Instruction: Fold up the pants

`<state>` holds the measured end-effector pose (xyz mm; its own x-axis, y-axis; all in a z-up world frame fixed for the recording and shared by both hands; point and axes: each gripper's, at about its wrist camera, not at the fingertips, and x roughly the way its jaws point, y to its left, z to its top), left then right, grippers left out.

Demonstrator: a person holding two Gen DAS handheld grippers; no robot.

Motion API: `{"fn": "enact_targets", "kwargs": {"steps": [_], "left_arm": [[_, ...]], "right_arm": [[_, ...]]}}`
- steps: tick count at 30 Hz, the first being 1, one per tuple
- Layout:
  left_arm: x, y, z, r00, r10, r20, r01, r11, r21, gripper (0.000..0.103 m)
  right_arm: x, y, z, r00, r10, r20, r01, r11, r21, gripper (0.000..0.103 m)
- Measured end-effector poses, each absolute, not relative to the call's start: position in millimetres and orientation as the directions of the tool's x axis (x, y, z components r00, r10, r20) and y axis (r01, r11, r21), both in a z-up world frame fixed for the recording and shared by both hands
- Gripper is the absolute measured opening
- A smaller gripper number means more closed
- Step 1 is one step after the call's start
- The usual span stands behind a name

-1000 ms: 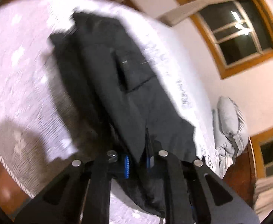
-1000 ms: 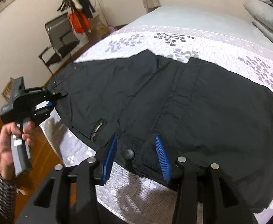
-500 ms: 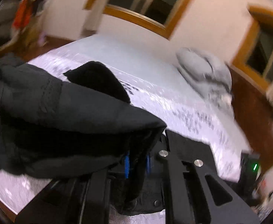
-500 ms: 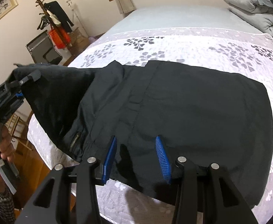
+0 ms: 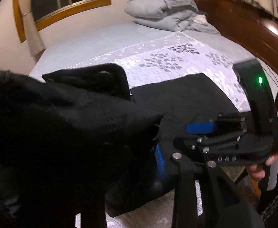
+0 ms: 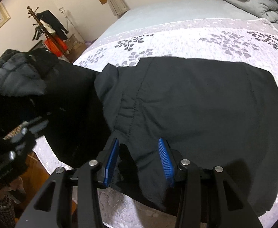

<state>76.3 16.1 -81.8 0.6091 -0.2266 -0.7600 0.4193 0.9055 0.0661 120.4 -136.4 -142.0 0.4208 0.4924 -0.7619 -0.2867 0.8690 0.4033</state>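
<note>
Black pants (image 6: 205, 114) lie across the bed. Their left part (image 6: 72, 104) is lifted and carried over toward the middle. In the left wrist view this bunched cloth (image 5: 62, 133) drapes over my left gripper (image 5: 144, 159) and hides its left finger. The jaws are opening, the right blue pad (image 5: 159, 159) shows bare, and cloth still hangs between them. My right gripper (image 6: 139, 159) stands open over the near edge of the pants, its pads apart with cloth lying under the gap. Each gripper shows in the other's view: the left gripper (image 6: 19, 133), the right gripper (image 5: 196, 133).
The bed has a white lace cover with grey leaves (image 6: 196, 38) and a folded grey duvet (image 5: 163, 9) by the wooden headboard (image 5: 243, 24). A coat stand (image 6: 43, 32) and wooden floor (image 6: 38, 169) lie past the bed's left edge. A hand (image 5: 258, 171) holds the right gripper.
My left gripper has rolled over and swung the lifted side of the pants up and across toward the right gripper, and its jaws have parted. The right gripper has shifted a little along the pants' edge.
</note>
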Motion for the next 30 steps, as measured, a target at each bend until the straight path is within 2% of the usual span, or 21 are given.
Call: {"fn": "enact_targets", "kwargs": {"steps": [4,7,11,13,15,20,25,26,27,30], "left_arm": [[73.4,7.6,-88.7,0.592,-0.214,-0.777,0.451,0.887,0.099,0.035],[72.3,-7.4,-95.6,0.568,-0.185,-0.802,0.489,0.859,0.148,0.043],[71.5,-33.6,-99.9,0.525,-0.174,-0.833,0.560,0.808,0.184,0.062],[69.7,-41.5,-96.9,0.517,-0.192,-0.834,0.579,0.796,0.176,0.065],[65.7,-41.8,-88.9,0.517,-0.245,-0.820,0.592,0.795,0.136,0.073],[53.7,-39.6,-78.6,0.548,-0.306,-0.778,0.600,0.792,0.112,0.081],[52.6,-18.2,-83.6,0.529,-0.343,-0.776,0.575,0.818,0.030,0.081],[54.3,-13.3,-85.9,0.530,-0.341,-0.776,0.560,0.828,0.019,0.081],[56.3,-9.2,-88.3,0.531,-0.339,-0.776,0.547,0.837,0.008,0.082],[65.2,12.5,-91.1,0.534,-0.328,-0.779,0.476,0.878,-0.044,0.083]], "right_arm": [[132.9,-182.1,-126.7,0.474,0.499,-0.725,-0.207,0.864,0.459,0.046],[139.6,-208.6,-117.5,0.520,0.463,-0.718,-0.155,0.878,0.454,0.047],[141.3,-222.9,-119.6,0.536,0.432,-0.725,-0.118,0.889,0.443,0.047],[138.9,-222.7,-122.2,0.534,0.432,-0.727,-0.117,0.889,0.442,0.047],[137.4,-220.0,-121.8,0.537,0.427,-0.727,-0.125,0.893,0.432,0.047],[137.0,-234.4,-114.4,0.560,0.429,-0.709,-0.116,0.888,0.445,0.047],[141.7,-250.1,-111.0,0.567,0.436,-0.699,-0.085,0.875,0.477,0.058],[143.6,-250.7,-111.8,0.562,0.449,-0.695,-0.088,0.868,0.489,0.068],[145.4,-251.0,-112.6,0.558,0.472,-0.682,-0.096,0.854,0.512,0.073],[154.9,-246.6,-117.1,0.540,0.519,-0.662,-0.117,0.826,0.552,0.082]]}}
